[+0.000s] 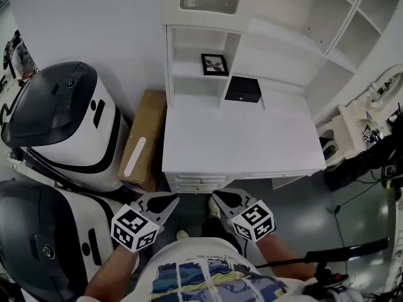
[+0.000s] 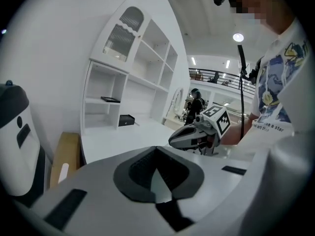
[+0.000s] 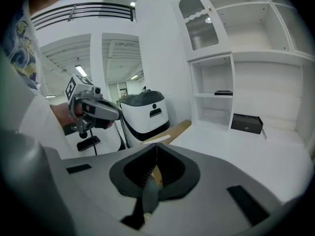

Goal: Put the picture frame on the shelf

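A person seen from above stands at the front edge of a white desk [image 1: 239, 137], holding a two-jaw claw in each hand, low and close to the body, short of the desk. The left gripper [image 1: 169, 200] has its jaws closed together with nothing between them; its own view shows the dark pads meeting in a thin seam. The right gripper [image 1: 219, 198] is closed in the same way and also holds nothing. Each claw carries a cube with black and white square markers, and the two sit side by side, near each other but not touching. At the back of the desk rises a white shelf unit [image 1: 189, 36] with several open compartments and a ribbed glass door at the top. The picture frame [image 1: 215, 64], small with a dark border, rests on the middle shelf of the narrow left compartment, well away from both claws; from the gripper views it looks like a thin dark slab lying flat. Just to the right of that compartment and lower, a small black box [image 1: 243, 89] sits on the desk surface against the unit. A flat cardboard box [image 1: 143, 140] stands on the floor beside the left edge of the desk. Further left are two large white and dark grey rounded machines [image 1: 60, 121]. The person wears a light shirt with a blue and yellow print [image 1: 201, 282].
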Available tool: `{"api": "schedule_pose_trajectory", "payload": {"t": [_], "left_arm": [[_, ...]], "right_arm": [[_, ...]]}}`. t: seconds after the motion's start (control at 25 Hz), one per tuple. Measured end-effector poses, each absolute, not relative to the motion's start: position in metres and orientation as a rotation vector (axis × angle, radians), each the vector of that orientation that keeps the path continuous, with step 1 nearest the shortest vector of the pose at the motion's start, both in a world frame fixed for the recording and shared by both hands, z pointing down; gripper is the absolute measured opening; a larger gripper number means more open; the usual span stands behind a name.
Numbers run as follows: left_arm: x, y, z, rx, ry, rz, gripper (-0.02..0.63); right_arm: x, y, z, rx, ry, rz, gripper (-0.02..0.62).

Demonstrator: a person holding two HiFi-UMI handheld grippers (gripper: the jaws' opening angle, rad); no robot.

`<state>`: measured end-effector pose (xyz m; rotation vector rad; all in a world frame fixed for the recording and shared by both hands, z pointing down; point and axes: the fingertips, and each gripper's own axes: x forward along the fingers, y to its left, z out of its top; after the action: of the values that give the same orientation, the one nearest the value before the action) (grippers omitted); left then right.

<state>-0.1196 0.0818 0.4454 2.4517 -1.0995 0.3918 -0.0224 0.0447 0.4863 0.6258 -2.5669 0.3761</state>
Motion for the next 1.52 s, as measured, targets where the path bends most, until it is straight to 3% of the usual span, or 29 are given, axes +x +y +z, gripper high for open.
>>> {"api": "schedule_pose_trajectory", "payload": {"t": [1.52], "left_arm": [[-0.141,0.115,0.451,2.445,-1.122,0.365,0.012]], "right_arm": [[-0.065,0.072,0.484,0.547,-2.581,0.283,0.025]]}}
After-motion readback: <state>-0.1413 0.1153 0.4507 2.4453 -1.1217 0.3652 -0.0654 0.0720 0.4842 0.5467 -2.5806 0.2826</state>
